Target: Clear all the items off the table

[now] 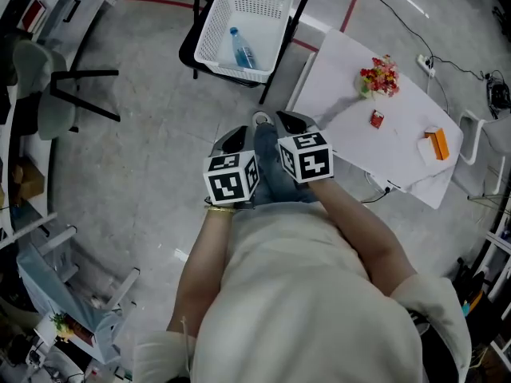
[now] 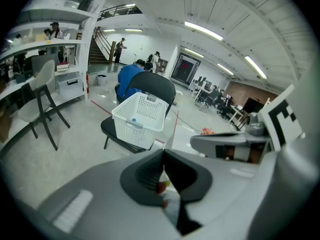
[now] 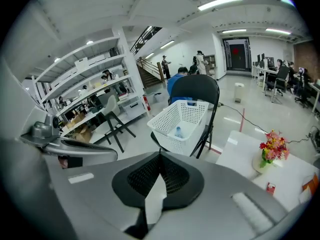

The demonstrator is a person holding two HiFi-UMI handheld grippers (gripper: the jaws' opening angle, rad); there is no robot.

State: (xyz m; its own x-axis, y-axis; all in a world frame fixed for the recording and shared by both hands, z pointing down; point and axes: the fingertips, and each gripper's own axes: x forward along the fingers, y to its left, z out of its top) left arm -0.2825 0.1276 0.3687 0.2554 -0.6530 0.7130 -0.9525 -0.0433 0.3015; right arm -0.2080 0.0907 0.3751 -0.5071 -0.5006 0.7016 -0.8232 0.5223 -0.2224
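White table [image 1: 403, 138]: flower bunch [image 1: 381, 76], sm. red pack [image 1: 377, 119], orange box [image 1: 437, 144] on top. White basket [image 1: 214, 30] on black chair [image 1: 188, 53] holds bottle [image 1: 242, 49]. L tongs [image 1: 235, 140] & R tongs [image 1: 292, 121]: both pressed together, empty, near table edge.

I see a white rectangular surface [image 1: 343, 78] standing on the grey concrete floor [image 1: 144, 134]. Three things lie on it, well apart from each other: a bunch of red and yellow flowers [image 1: 378, 76] near one edge, a small red packet [image 1: 377, 119] about the middle, and an orange flat box [image 1: 437, 144] close to the far end. Near the surface, a black folding chair [image 1: 188, 50] carries a white plastic perforated basket [image 1: 214, 30], and a clear bottle with blue cap [image 1: 242, 50] lies inside it.
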